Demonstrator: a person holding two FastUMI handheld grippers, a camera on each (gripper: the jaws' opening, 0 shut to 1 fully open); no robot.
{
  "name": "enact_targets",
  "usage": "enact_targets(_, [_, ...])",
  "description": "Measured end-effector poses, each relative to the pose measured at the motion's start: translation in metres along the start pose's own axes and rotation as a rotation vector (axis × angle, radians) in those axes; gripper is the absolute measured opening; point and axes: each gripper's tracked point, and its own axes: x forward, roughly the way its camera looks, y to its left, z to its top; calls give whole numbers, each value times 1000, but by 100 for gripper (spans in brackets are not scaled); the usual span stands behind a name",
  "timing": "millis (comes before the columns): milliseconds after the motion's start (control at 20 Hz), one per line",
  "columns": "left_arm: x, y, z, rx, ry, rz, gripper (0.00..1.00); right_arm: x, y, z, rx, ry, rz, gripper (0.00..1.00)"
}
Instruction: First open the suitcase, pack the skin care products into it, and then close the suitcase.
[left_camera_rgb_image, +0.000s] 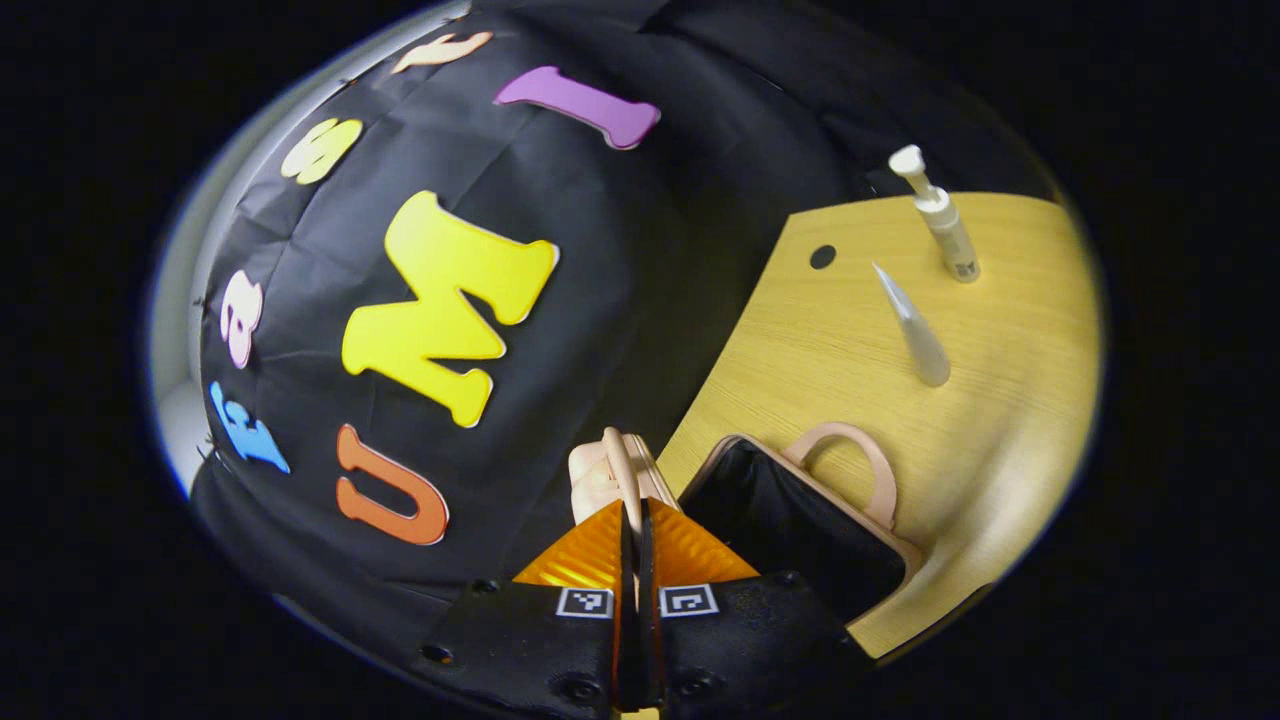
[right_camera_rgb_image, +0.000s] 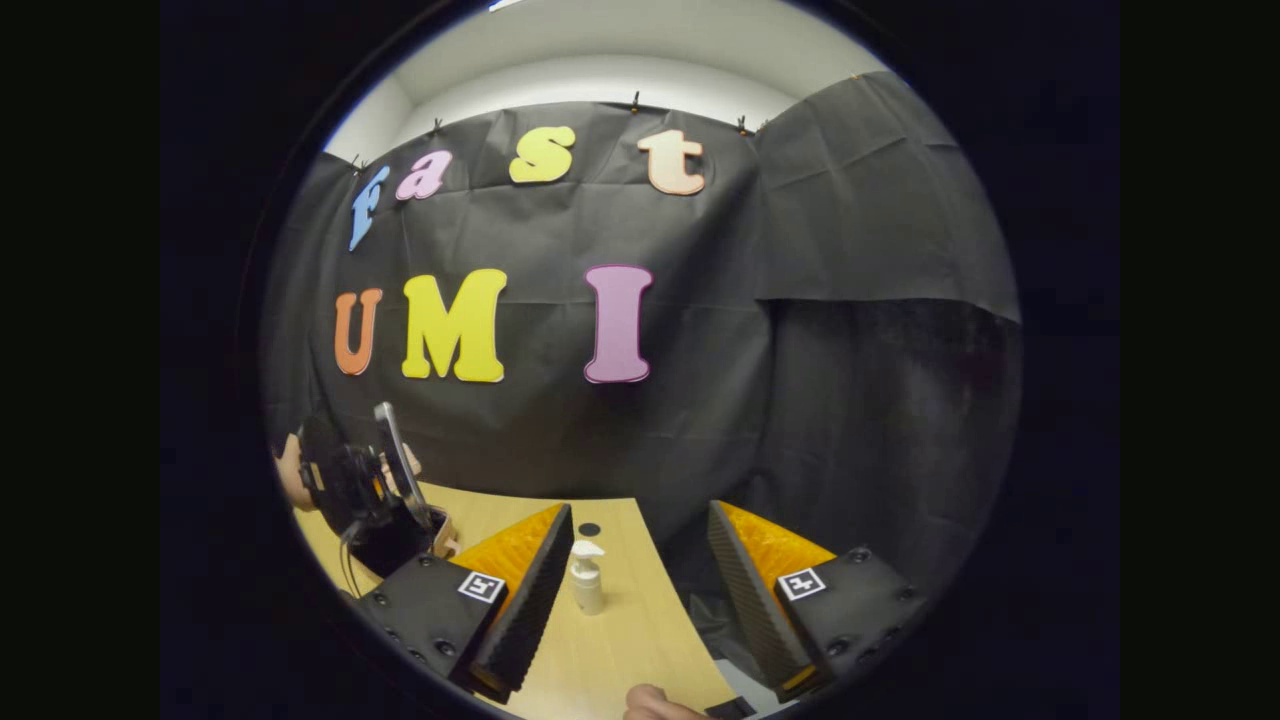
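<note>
One suitcase (left_camera_rgb_image: 800, 520) lies open at lower centre of the left gripper view, on a table (left_camera_rgb_image: 1000, 420) with two products at upper right: one pump bottle (left_camera_rgb_image: 940, 215) and one tube (left_camera_rgb_image: 915, 330). The left gripper (left_camera_rgb_image: 633, 520) is clamped on the raised lid's handle (left_camera_rgb_image: 622, 470). The right gripper (right_camera_rgb_image: 640, 560) stands wide apart, holding nothing, the bottle between its fingers.

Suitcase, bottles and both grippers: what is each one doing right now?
suitcase: open, dark lining showing, lid raised.
lid handle: pinched between the left gripper's fingers.
left gripper: shut on the lid handle.
right gripper: open, holding nothing.
pump bottle: upright on the table.
tube: standing on the table, not packed yet.
</note>
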Motion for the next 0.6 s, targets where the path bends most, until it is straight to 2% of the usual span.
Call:
enact_targets(350, [-5,99,-63,-351,-5,13,2,12,72,10,4,6,-6,80])
enact_targets(450, [-7,123,-90,-378,2,42,3,13,93,7,-4,13,-1,80])
enact_targets(600, [-8,153,-140,-356,32,82,3,12,123,2,1,33,12,80])
